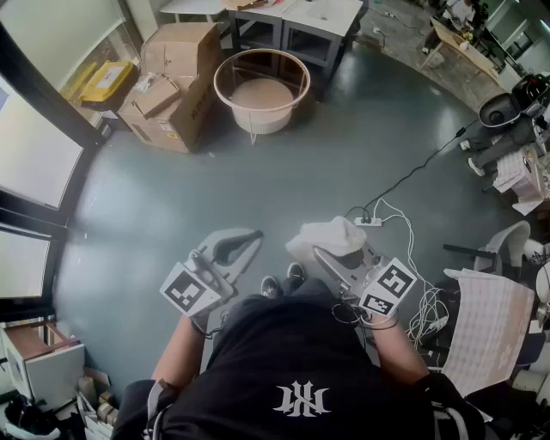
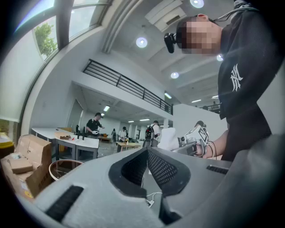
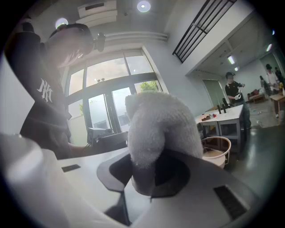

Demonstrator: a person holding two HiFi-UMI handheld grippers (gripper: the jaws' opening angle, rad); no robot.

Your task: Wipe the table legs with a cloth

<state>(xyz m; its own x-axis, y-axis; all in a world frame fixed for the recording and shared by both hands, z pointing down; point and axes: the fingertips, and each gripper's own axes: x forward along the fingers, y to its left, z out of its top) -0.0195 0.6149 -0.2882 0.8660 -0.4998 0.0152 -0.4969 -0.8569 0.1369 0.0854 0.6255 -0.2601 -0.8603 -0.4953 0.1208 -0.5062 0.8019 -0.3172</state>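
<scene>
My right gripper [image 1: 325, 251] is shut on a fluffy white cloth [image 1: 332, 234], held in front of the person's waist above the grey floor. In the right gripper view the cloth [image 3: 160, 124] bulges up out of the jaws and hides much of what lies ahead. My left gripper [image 1: 255, 235] hangs beside it to the left, its tips together with nothing between them. A round white wire-legged table [image 1: 260, 90] with a wooden top stands well ahead, far from both grippers. It also shows as the round table [image 3: 217, 151] at the right of the right gripper view.
Cardboard boxes [image 1: 172, 82] stand left of the round table, and white desks [image 1: 292, 21] behind it. A power strip with cables [image 1: 369, 221] lies on the floor just ahead of the right gripper. A chair [image 1: 516, 245] and paper sheets [image 1: 490, 326] are at the right. Windows line the left wall.
</scene>
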